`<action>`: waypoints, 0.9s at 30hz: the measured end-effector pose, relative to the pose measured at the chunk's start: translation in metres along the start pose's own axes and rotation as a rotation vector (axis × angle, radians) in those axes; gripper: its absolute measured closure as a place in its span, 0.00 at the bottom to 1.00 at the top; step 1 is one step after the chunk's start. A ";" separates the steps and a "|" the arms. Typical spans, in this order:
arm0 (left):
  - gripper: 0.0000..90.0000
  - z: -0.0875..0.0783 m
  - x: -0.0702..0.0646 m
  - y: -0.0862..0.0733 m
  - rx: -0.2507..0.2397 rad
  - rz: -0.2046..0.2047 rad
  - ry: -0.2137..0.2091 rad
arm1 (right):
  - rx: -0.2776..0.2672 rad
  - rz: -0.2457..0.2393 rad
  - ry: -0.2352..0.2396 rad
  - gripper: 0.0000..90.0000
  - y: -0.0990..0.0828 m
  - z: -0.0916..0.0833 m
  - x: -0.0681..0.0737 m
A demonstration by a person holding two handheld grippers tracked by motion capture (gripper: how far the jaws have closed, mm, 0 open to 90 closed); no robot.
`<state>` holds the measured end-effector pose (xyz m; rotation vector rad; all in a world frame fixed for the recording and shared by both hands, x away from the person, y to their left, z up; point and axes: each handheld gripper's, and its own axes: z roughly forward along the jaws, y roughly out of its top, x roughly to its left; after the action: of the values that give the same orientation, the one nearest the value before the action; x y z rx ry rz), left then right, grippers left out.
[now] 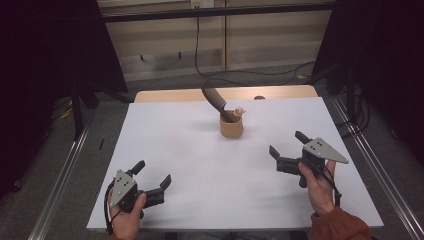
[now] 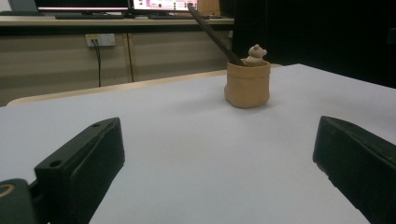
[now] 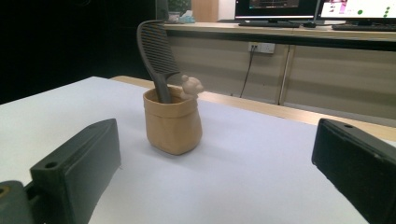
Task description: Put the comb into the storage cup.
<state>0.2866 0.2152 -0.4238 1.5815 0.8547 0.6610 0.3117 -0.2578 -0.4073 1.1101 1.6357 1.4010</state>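
The cup stands on the table, toward its far edge. A comb stands in the cup, leaning away to the left, with a small figure at the cup's right rim. The left gripper lies nearer than the cup and to its left, the right gripper nearer and to its right, both well apart from it.

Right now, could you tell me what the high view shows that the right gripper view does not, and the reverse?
The high view alone shows both hands holding their tongs, the left tongs and the right tongs, both open and apart from the pot, with the whole white table laid out. The right gripper view alone shows the comb's fine teeth and the monitors on the far counter. Both show the tan pot standing upright, the dark comb leaning in it and a small bear figure at its rim.
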 end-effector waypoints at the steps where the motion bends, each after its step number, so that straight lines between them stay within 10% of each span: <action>1: 0.03 0.000 0.000 0.000 0.001 0.001 -0.001 | 0.001 0.000 -0.003 0.01 -0.001 -0.002 -0.001; 27: 0.03 -0.003 0.002 0.000 -0.003 -0.003 0.014 | -0.029 -0.017 -0.098 0.01 -0.014 -0.054 -0.011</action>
<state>0.2849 0.2185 -0.4231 1.5743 0.8653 0.6714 0.2649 -0.2893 -0.4127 1.1275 1.5471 1.3346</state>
